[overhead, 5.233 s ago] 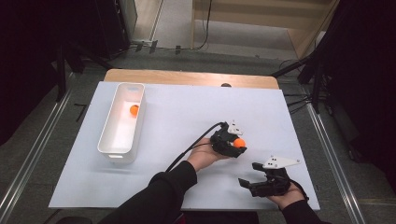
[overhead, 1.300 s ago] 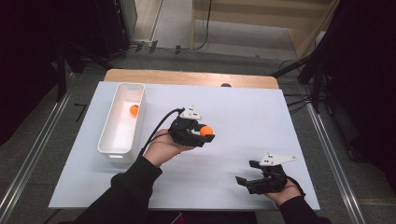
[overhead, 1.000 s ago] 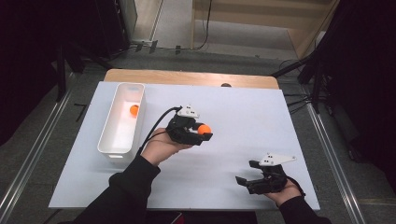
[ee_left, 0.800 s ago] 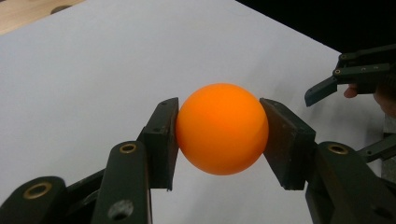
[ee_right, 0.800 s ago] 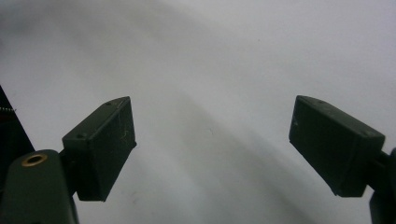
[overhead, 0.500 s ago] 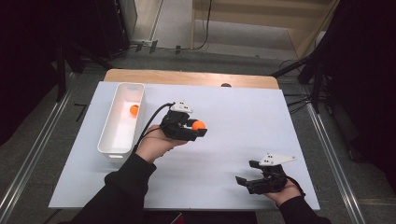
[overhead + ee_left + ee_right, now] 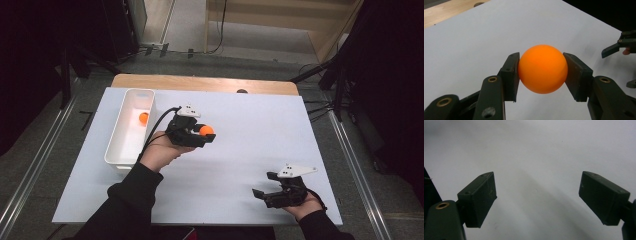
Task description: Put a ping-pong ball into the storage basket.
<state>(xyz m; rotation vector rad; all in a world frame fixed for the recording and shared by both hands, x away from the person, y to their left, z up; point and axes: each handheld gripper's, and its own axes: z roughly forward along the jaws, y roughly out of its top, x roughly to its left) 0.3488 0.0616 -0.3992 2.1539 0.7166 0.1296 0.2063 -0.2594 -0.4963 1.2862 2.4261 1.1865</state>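
A ball [image 7: 542, 68] sits between the left gripper's [image 7: 199, 134] fingers [image 7: 510, 75], just right of the bin [image 7: 117, 150] holding a second ball [image 7: 143, 118]. The right gripper [image 7: 265, 192] is well apart at the table's [image 7: 260, 125] near right, nothing between its fingers [image 7: 479, 197].

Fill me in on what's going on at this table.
A person works two handheld grippers over a white table. The left gripper is shut on an orange ball, held just right of a white bin that already has another orange ball in it. The right gripper rests near the table's front right with its jaws open and empty.
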